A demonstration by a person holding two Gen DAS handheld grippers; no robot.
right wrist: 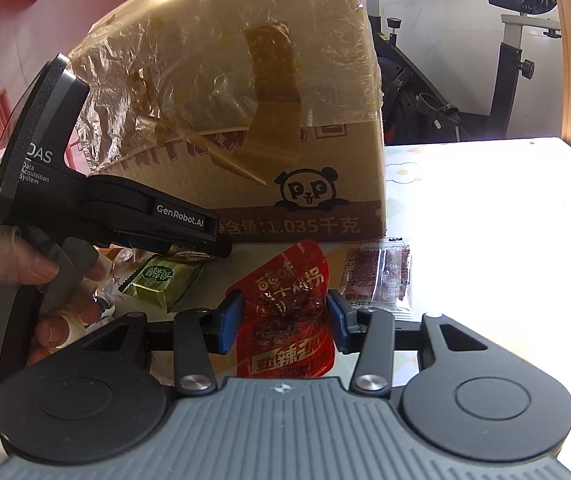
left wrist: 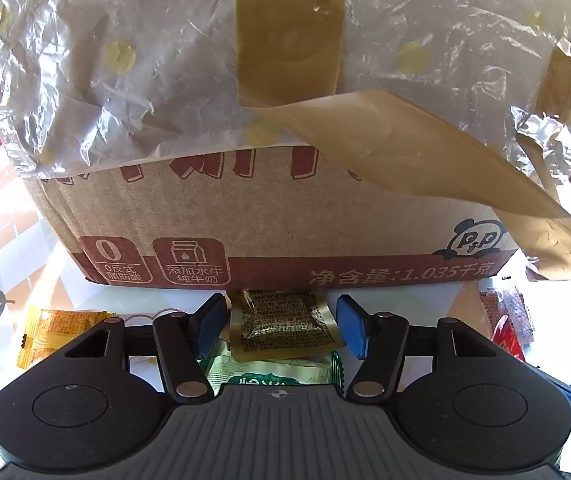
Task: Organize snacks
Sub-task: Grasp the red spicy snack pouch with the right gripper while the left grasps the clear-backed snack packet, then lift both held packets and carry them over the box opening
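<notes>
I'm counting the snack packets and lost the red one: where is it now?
In the right wrist view the red snack pouch lies on the table between the right tongs' blue pads, just in front of the cardboard box, left of a clear packet.

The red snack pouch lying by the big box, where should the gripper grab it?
Grip the red pouch across its narrow middle, from its near end. It lies flat on the table, long axis pointing at the cardboard box, and the open right gripper already straddles both side edges.
</notes>
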